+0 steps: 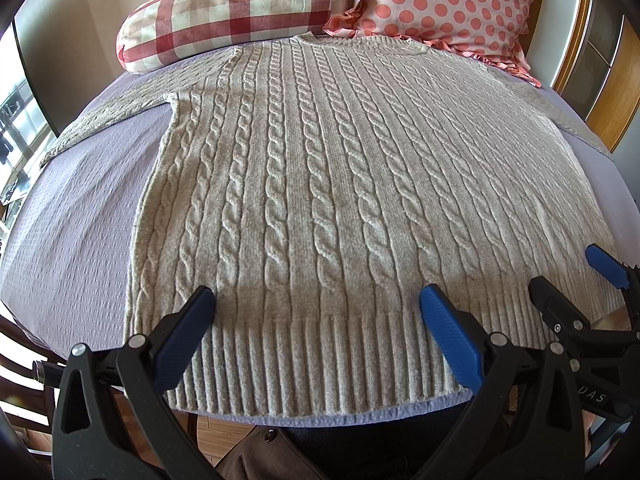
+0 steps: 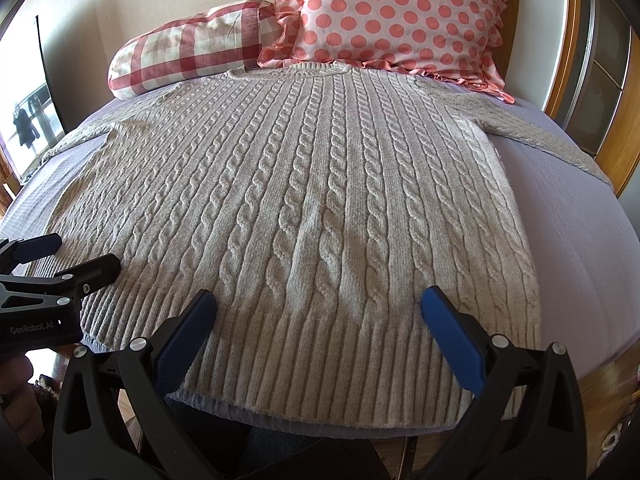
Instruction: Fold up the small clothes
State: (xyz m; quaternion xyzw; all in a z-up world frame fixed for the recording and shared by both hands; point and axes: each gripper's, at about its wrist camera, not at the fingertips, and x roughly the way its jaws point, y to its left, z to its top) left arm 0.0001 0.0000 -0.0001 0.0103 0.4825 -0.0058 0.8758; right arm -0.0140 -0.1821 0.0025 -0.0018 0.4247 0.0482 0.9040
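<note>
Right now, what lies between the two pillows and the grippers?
The cable-knit sweater, spread flat on the lilac bedcover; both wrist views show it.

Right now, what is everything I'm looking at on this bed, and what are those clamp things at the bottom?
cable-knit sweater: one, pale beige-grey, spread flat on the bed, ribbed hem nearest the cameras, sleeves out to both sides.
bed cover: one, lilac, textured, under the sweater.
gingham bolster pillow: one, red and cream check, at the head of the bed, left.
polka-dot pillow: one, pink with coral dots and a ruffled edge, at the head, right.
wooden bed frame: one, honey-coloured, on the right side.
left gripper: one, black with blue pads, open, over the hem.
right gripper: one, black with blue pads, open, over the hem.
</note>
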